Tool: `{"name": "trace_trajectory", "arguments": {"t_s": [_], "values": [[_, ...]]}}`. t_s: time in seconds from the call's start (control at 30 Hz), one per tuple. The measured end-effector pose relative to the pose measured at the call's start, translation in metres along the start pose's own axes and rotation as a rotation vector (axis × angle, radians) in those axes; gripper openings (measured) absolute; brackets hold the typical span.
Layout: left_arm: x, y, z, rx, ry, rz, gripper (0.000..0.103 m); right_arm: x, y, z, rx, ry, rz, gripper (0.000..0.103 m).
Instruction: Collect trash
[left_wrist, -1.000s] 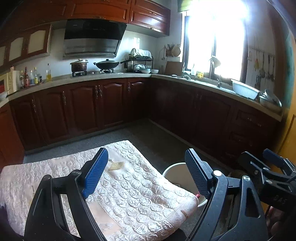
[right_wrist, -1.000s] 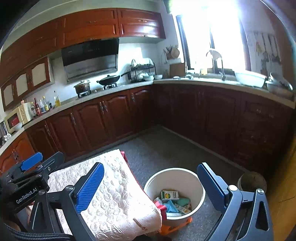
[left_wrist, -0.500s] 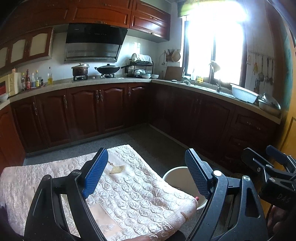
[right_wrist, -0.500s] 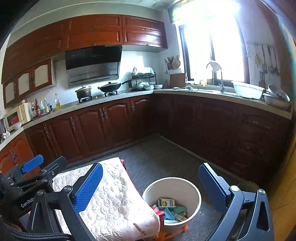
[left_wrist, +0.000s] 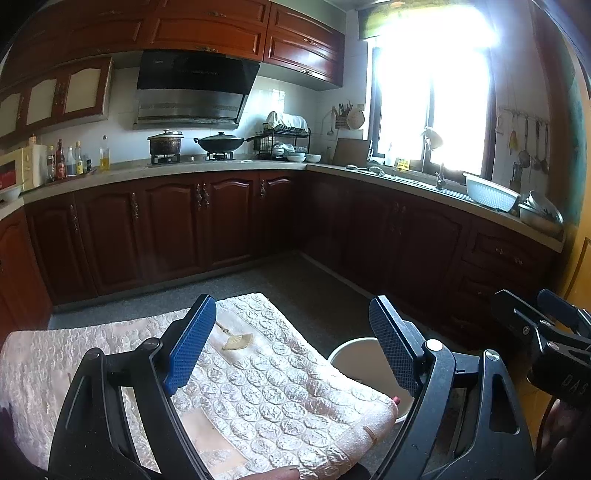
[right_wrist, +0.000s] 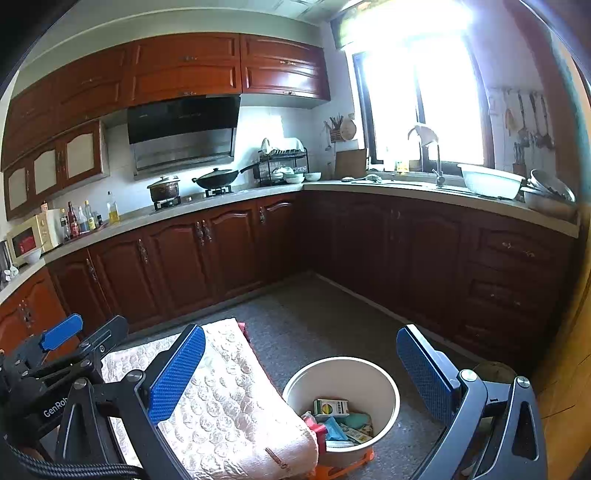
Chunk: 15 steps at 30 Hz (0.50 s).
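A white round bin (right_wrist: 341, 402) stands on the floor beside the table's right end; inside lie a small carton (right_wrist: 330, 407) and several coloured wrappers. Its rim also shows in the left wrist view (left_wrist: 356, 360). A small tan fan-shaped scrap (left_wrist: 236, 341) lies on the pale embossed tablecloth (left_wrist: 277, 398). My left gripper (left_wrist: 291, 343) is open and empty above the cloth, well above the scrap. My right gripper (right_wrist: 301, 373) is open and empty above the bin and the table's end. Each gripper shows at the other view's edge.
Dark wooden kitchen cabinets (left_wrist: 207, 221) run along the back and right walls, with a stove, pots, bottles and a sink on the counter. Grey floor (right_wrist: 314, 314) lies between table and cabinets. An orange object (right_wrist: 343, 467) sits at the bin's base.
Both grippers have risen and tilted upward a little, so the table and bin sit lower in view. Both stay open and empty.
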<state>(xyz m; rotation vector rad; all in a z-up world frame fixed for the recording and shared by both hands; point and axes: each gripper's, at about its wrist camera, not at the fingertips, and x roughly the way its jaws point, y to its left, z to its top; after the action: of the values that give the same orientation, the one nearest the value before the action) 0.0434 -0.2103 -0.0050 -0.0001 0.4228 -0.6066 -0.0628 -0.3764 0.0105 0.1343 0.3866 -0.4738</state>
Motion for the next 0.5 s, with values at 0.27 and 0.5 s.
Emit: {"name": "trace_trajectory", "arguments": {"t_s": [0.27, 0.5], "values": [[-0.0017, -0.0026, -0.0003, -0.007, -0.011, 0.01, 0.085, 0.0009, -0.0018, 0.0003, -0.001, 0.001, -0.001, 0.103], [-0.0004, -0.0027, -0.0002, -0.014, -0.008, 0.013, 0.085, 0.0034, -0.001, -0.0012, -0.006, 0.008, 0.001, 0.103]]}}
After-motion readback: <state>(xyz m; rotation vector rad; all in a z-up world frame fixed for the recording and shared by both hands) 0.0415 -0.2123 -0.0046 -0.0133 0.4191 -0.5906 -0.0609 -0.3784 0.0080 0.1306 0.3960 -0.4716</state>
